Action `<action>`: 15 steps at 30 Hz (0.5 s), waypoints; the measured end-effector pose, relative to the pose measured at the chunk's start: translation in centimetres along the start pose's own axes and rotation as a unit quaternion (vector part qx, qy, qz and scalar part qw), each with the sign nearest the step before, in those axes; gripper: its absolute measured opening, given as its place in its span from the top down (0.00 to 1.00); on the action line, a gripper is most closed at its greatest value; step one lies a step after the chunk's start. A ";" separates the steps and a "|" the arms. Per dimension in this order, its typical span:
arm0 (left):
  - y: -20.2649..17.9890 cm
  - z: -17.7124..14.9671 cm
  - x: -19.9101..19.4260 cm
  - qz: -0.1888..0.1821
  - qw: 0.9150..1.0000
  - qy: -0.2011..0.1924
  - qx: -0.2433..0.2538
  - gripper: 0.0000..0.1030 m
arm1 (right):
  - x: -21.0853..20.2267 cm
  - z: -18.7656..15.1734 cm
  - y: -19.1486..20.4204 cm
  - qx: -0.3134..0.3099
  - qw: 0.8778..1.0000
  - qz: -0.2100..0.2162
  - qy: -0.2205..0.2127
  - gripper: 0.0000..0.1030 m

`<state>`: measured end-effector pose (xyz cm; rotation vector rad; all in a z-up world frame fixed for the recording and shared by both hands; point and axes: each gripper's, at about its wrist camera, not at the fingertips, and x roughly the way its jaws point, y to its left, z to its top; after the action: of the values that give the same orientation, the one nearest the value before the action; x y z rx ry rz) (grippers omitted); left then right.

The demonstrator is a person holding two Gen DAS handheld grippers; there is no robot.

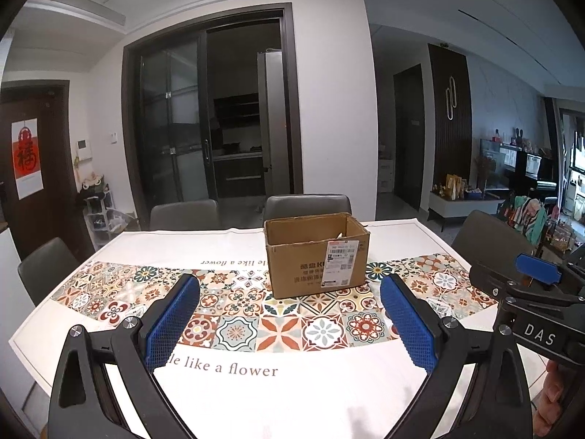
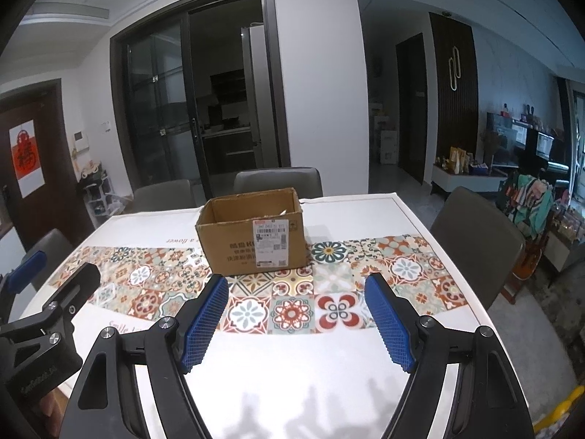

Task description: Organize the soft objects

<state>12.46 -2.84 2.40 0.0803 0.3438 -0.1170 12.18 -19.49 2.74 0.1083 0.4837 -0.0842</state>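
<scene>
An open brown cardboard box with a white shipping label stands on the patterned tablecloth, past the middle of the table; it also shows in the right wrist view. A pale scrap shows just inside its rim. No loose soft object lies on the table. My left gripper is open and empty, fingers apart, in front of the box above the cloth. My right gripper is open and empty, also in front of the box. The right gripper's body shows at the right of the left wrist view.
The table has a white cloth with a band of coloured tiles. Grey chairs stand behind it, at its left and at its right. The table's right edge is near my right gripper.
</scene>
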 end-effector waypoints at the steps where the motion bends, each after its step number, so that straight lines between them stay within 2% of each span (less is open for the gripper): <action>1: -0.1 -0.1 -0.2 0.001 1.000 0.000 0.000 0.02 | -0.3 -0.2 -0.1 0.001 1.000 0.001 0.000 0.24; 15: -0.7 -0.9 -2.3 0.001 1.000 0.000 0.002 0.02 | -2.5 -1.6 -1.0 0.002 1.000 0.005 -0.001 0.24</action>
<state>9.95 -3.17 2.24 0.0844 0.3432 -0.1147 9.11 -20.10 2.43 0.1146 0.4803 -0.0761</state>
